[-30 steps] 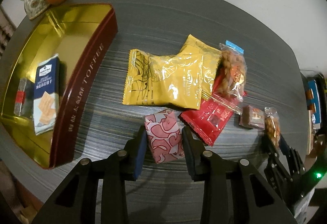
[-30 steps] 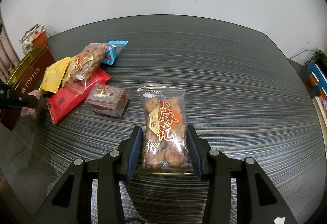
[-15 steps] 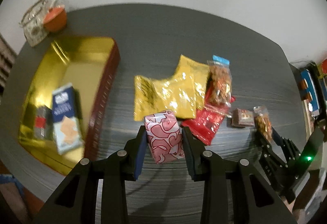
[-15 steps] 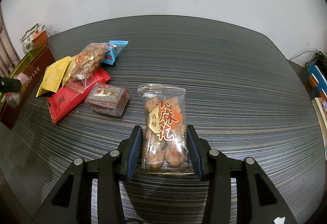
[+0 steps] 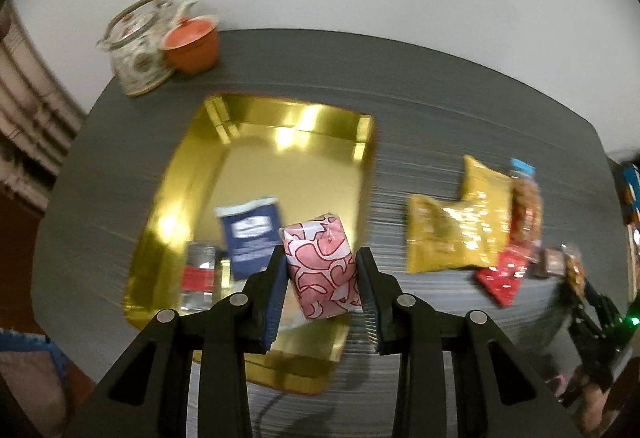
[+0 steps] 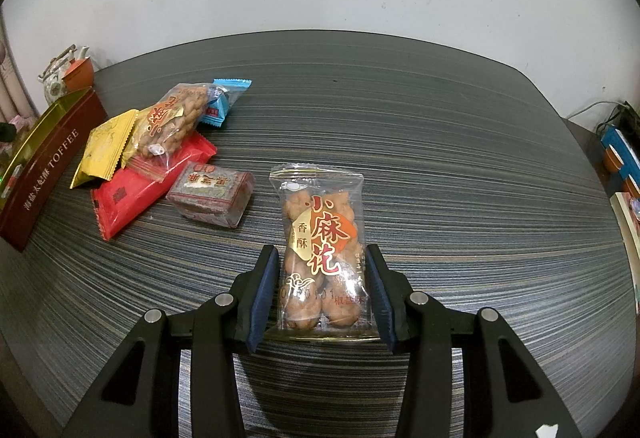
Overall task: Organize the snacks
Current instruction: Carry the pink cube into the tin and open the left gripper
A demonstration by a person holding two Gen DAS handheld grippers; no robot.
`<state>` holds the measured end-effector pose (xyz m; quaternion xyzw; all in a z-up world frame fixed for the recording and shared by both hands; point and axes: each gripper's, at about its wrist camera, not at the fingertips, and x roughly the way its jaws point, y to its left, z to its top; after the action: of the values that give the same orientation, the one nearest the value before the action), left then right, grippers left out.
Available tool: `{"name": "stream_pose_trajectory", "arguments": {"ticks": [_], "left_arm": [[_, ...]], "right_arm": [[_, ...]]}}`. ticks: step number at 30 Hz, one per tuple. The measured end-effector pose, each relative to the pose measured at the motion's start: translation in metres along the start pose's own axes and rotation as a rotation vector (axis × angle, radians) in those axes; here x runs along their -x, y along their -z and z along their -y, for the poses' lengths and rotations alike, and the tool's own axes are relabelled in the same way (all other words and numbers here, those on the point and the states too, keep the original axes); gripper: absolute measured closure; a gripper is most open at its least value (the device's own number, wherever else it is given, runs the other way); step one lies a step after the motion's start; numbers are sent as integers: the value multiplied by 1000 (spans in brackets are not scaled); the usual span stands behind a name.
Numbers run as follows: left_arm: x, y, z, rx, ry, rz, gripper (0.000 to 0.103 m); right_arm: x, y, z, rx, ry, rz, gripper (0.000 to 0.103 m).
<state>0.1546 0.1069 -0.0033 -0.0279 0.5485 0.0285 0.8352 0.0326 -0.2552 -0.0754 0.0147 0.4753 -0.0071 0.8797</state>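
Over at the worktop's left edge, the left claw (image 5: 322, 288) pinches the pink patterned packet (image 5: 323, 267) between both pads and hangs it above the gold tin (image 5: 260, 126), over the tin's near right part. Inside the tin a navy biscuit pack (image 5: 250, 234) and a small clear-wrapped sweet (image 5: 198, 278) lie toward the near left. Behind the tin, at the far left corner, stand a teapot (image 5: 134, 46) and an orange cup (image 5: 192, 44).

Moving right, the unsorted pile sits mid-worktop: yellow packets (image 6: 106, 148), a clear bag of twists (image 6: 176, 122), a blue sweet (image 6: 220, 104), a red packet (image 6: 144, 186) and a small brown box (image 6: 212, 194).

Further right, the right claw (image 6: 322, 288) brackets the lower half of the fried-twist bag (image 6: 322, 246), which lies flat on the worktop. Its pads sit just beside the wrapper's edges, spread, not visibly squeezing.

So this looks like the drop-off step for the pink packet. Next call: lower it a touch onto bare gold, clear of the biscuit pack, and let go. The right side then needs to close on its bag and lift.
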Motion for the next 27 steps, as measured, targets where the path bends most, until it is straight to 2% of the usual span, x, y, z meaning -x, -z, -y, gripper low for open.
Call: {"name": "stream_pose_trajectory", "arguments": {"ticks": [8,17,27], "left_arm": [[-20,4,-44,29,-43,-33,68],[-43,13,-48,-10,-49,-69,68],[-41,23,-42,-86,-82,-39,68]], "right_arm": [[-1,0,1,0,2,-1,61],[-4,-1,0,2,9,-5,61],[-9,-6,-1,0,16,-14,62]]}}
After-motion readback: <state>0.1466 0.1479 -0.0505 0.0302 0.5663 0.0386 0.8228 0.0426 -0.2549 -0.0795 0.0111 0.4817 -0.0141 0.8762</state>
